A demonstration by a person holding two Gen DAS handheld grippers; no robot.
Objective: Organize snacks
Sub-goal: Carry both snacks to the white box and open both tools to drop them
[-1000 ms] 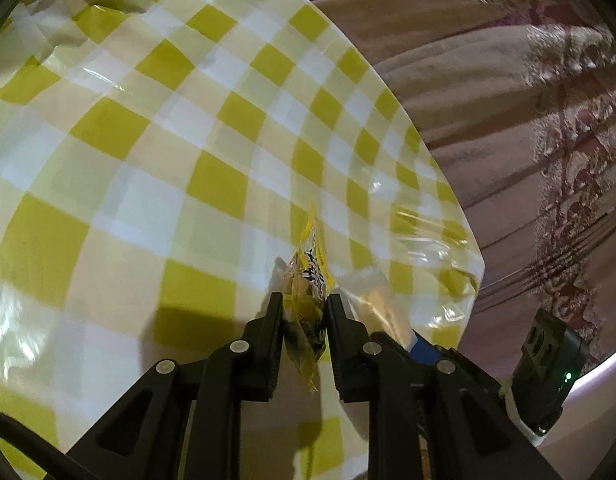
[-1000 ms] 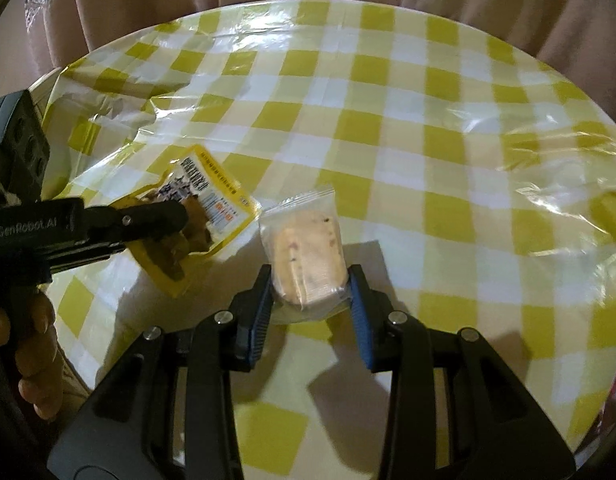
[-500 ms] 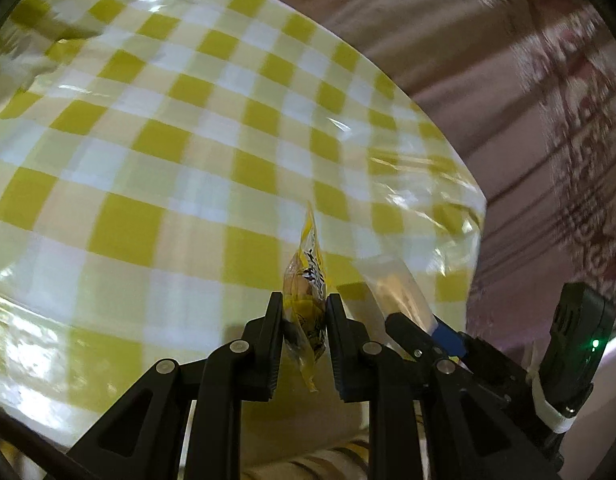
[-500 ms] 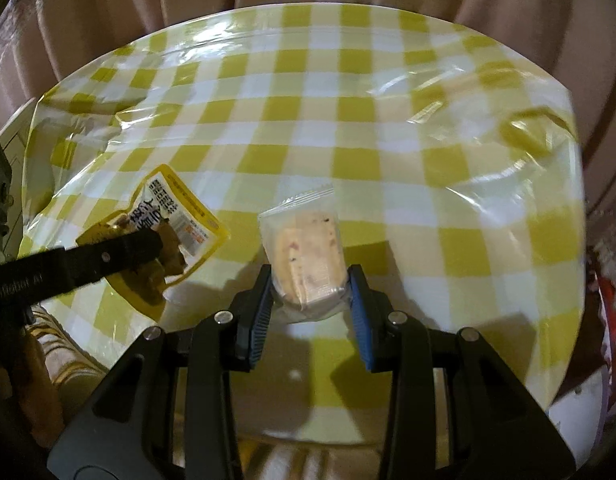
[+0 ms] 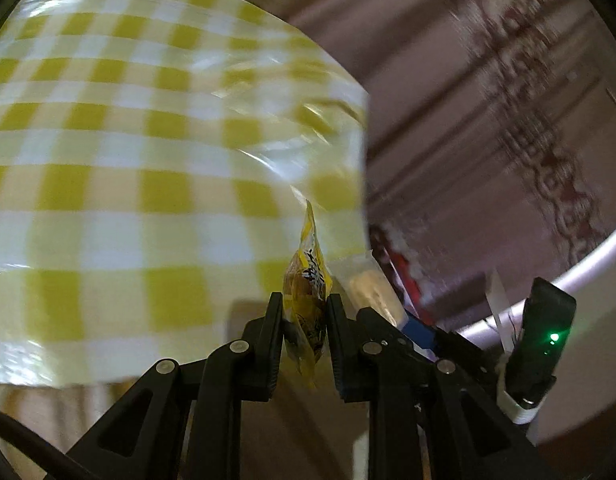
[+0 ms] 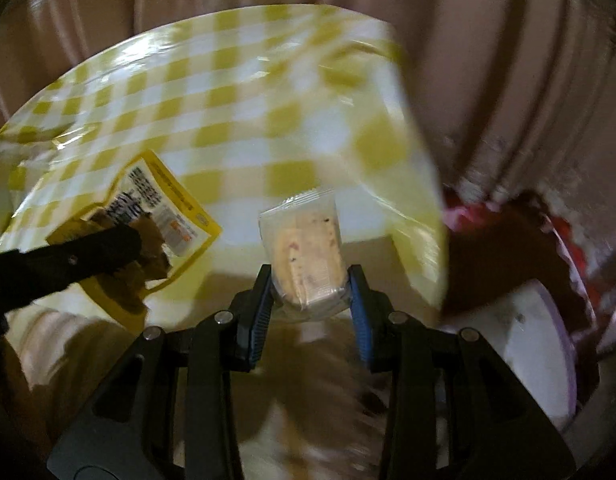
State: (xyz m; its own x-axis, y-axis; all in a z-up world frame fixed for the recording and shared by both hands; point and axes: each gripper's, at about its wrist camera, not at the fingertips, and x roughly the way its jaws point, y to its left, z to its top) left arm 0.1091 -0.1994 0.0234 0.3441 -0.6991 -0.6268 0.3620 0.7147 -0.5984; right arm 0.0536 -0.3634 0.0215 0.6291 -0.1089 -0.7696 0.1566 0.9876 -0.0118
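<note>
Left claw (image 5: 304, 314) is clamped tight on a yellow snack packet (image 5: 306, 280), held edge-on in the air over the near right edge of the table (image 5: 108, 184) w/ its yellow check cloth. Right claw (image 6: 311, 300), just to its right, is closed part-way on a clear-wrapped biscuit pack (image 6: 306, 254), also off the table. Far right: a white tub (image 6: 544, 344), blurred, w/ something red (image 6: 576, 248) behind it. Curtain (image 6: 508, 60) at the back.

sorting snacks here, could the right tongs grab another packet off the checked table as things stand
Probably not: the right tongs are already shut on a clear-wrapped pale biscuit packet, and no loose packet shows on the yellow checked tablecloth.
</note>
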